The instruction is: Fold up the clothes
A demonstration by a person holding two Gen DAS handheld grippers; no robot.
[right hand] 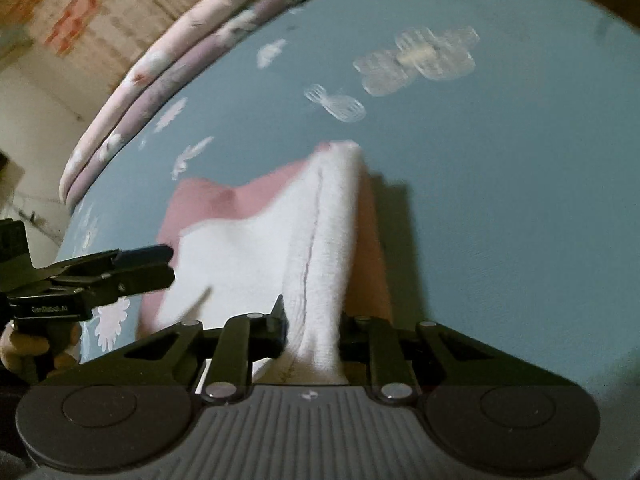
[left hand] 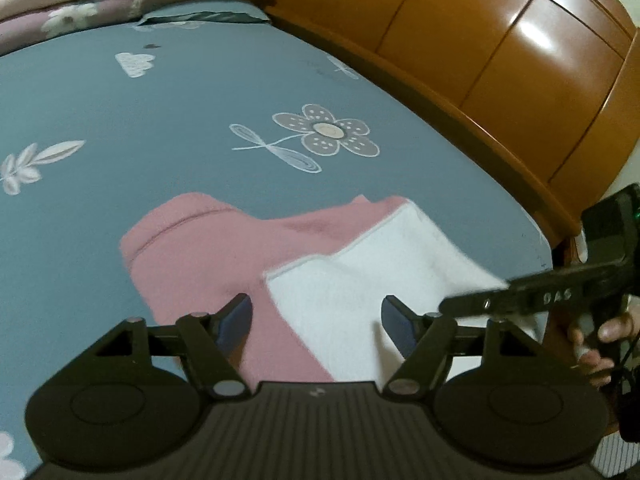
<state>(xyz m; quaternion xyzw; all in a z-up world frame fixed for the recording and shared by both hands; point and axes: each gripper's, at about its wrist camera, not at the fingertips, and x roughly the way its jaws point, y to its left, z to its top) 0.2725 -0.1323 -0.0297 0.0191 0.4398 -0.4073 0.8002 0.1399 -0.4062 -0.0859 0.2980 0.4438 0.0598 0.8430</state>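
Pink-and-white garment (left hand: 248,264) lies on the flowered blue bedsheet (left hand: 160,120), its near edge hidden behind the left gripper (left hand: 316,320), jaws wide above it. Right gripper (right hand: 312,328) pinches a blurred white fold; wooden headboard (left hand: 500,60) behind.

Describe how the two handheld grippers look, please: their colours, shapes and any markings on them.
Both are black plastic. The left gripper has two round discs, a ribbed grey-black body, silver pivot pins on its linkage bars, and dark blue pads on its fingers. The right gripper has the same build. Seen from the side, it carries white letters and a green light at the back. The left one's side carries small white lettering.
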